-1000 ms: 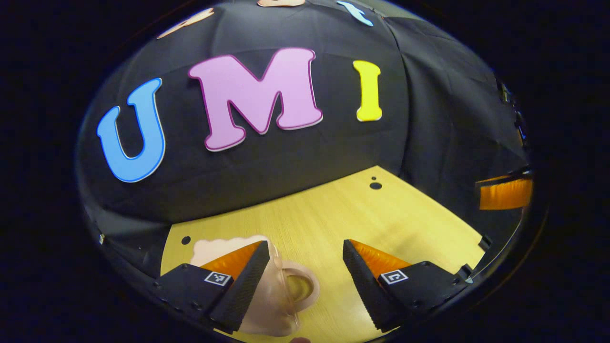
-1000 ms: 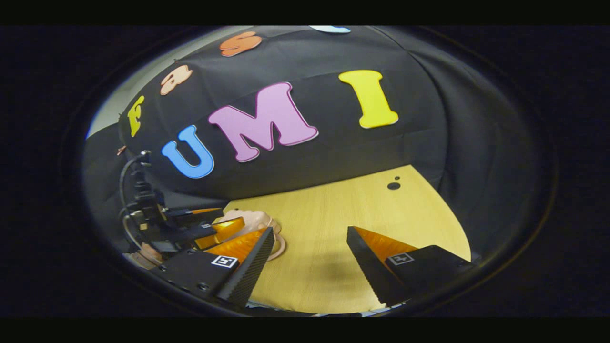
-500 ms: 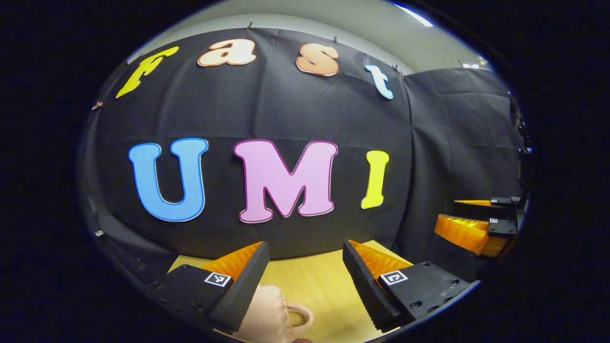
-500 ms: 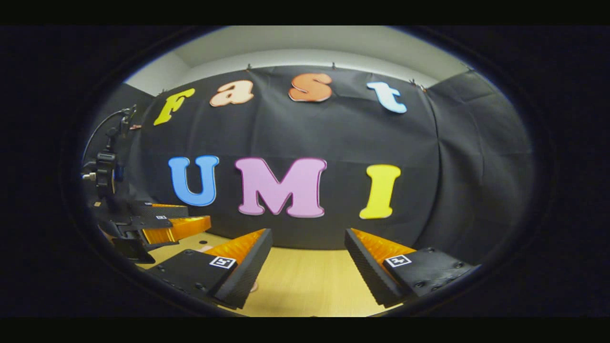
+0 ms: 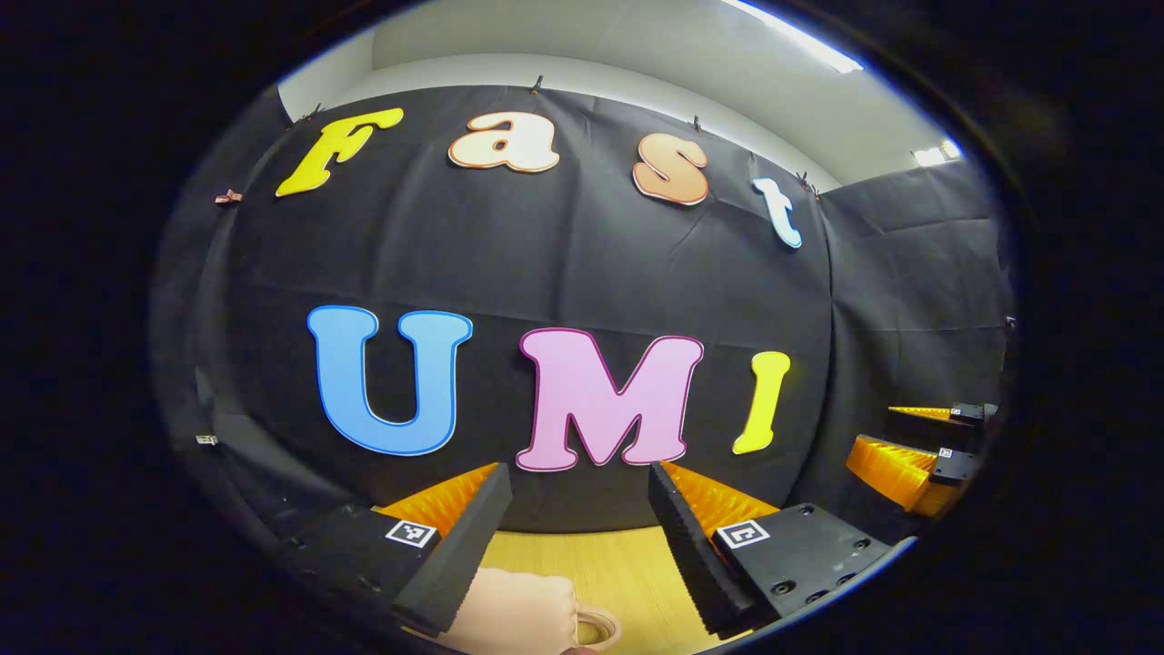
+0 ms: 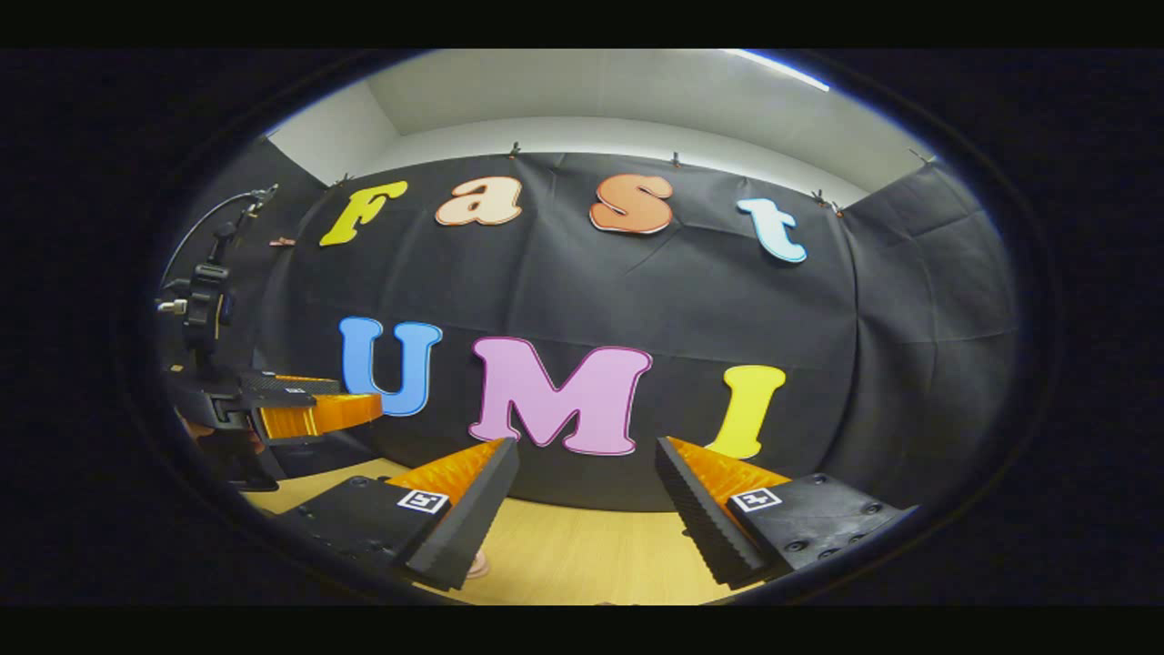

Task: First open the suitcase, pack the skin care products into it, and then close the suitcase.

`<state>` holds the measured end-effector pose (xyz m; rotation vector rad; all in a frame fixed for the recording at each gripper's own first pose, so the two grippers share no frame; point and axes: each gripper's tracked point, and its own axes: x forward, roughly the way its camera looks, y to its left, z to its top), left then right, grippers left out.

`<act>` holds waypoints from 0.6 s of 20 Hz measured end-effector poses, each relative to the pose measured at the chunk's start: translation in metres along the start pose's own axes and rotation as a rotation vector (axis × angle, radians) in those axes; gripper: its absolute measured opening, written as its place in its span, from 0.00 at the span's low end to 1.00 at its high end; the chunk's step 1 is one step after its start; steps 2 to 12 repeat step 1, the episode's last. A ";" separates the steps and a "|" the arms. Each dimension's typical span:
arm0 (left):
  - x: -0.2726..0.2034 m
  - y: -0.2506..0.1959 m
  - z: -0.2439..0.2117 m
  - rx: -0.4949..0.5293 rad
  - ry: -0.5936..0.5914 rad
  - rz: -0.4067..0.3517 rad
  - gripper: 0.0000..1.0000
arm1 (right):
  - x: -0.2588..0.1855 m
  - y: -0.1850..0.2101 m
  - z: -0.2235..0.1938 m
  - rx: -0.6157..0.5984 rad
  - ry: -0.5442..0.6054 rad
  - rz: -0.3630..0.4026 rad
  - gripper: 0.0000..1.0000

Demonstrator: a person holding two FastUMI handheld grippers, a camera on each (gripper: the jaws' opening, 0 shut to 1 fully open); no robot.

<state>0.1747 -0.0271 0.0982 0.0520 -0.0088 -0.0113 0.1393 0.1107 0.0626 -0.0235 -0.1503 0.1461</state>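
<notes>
while the left gripper points level at the booth's black cloth wall, its fingers stand wide apart with nothing between them, and a pale pink case with a loop handle lies on the wooden table just beside its left finger. the right gripper also gapes wide and holds nothing. off to its left the left gripper hangs above the table edge.

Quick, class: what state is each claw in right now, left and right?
Left claw: open, holding nothing; a pink handled case lies on the table beneath it.
Right claw: open, holding nothing.
</notes>
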 end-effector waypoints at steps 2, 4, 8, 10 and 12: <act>0.000 0.002 0.000 -0.008 0.004 0.004 0.96 | 0.001 0.002 0.003 0.003 -0.008 0.003 0.95; 0.000 0.002 0.000 -0.008 0.004 0.004 0.96 | 0.001 0.002 0.003 0.003 -0.008 0.003 0.95; 0.000 0.002 0.000 -0.008 0.004 0.004 0.96 | 0.001 0.002 0.003 0.003 -0.008 0.003 0.95; 0.000 0.002 0.000 -0.008 0.004 0.004 0.96 | 0.001 0.002 0.003 0.003 -0.008 0.003 0.95; 0.000 0.002 0.000 -0.008 0.004 0.004 0.96 | 0.001 0.002 0.003 0.003 -0.008 0.003 0.95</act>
